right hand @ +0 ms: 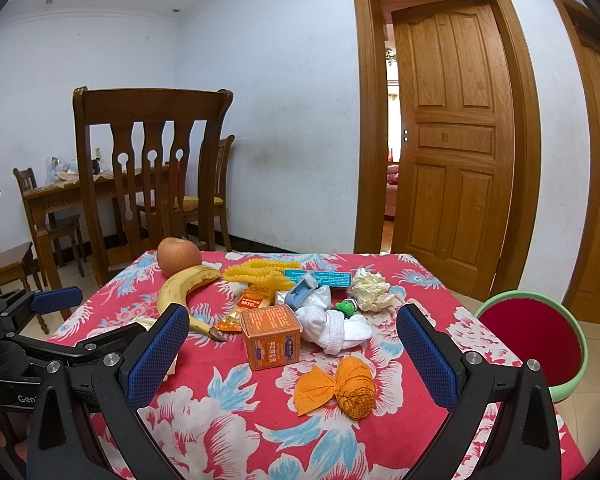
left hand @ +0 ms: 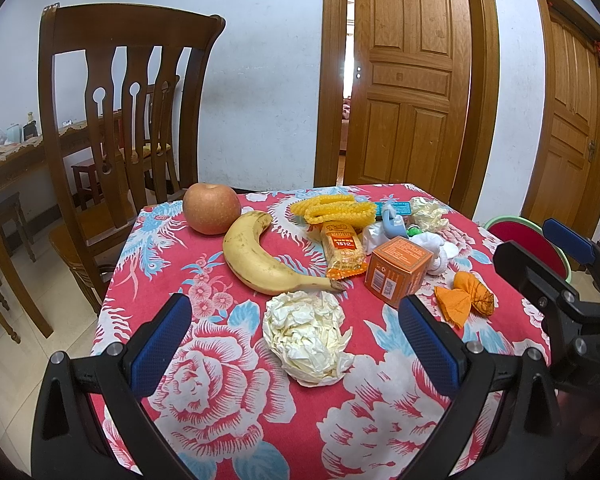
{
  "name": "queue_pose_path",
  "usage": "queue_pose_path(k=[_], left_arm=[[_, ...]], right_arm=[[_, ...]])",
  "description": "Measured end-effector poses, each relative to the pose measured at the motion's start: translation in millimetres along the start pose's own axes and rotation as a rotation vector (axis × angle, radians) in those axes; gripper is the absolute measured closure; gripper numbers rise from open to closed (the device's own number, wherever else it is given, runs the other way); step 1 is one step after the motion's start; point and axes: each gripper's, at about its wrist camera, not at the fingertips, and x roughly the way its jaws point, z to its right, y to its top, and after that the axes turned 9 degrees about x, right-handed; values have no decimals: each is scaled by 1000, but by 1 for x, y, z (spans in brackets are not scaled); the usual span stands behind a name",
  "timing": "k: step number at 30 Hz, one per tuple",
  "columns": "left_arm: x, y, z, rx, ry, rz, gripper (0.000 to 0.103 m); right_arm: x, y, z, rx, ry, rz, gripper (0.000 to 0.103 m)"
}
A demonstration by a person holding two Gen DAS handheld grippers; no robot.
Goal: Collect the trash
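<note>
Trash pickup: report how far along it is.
Nothing looks collected. Both grippers, left and right, are open and empty. The crumpled paper ball, orange wrapper and second paper wad lie on the tablecloth.

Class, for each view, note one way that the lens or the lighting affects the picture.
Left wrist view: the door frame bows and the corners go black. Right wrist view: the same bending of the door frame; light is soft and even, with faint shadows on the table.
</note>
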Motion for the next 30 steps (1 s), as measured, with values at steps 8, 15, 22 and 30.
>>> queue_pose_path(k=[8, 15, 22, 30], left_arm=[[0, 0, 0, 0, 0, 0, 2], [9, 0, 4, 0, -12, -35, 2], [29, -2, -2, -45, -37, -153, 2], [56, -10, -7, -78, -54, -289, 2]], right_arm=[[-1, 0, 0, 0, 0, 0, 0], [1, 0, 1, 0, -3, -5, 0], [16, -1, 2, -11, -34, -57, 0], [8, -2, -3, -27, -47, -16, 0]])
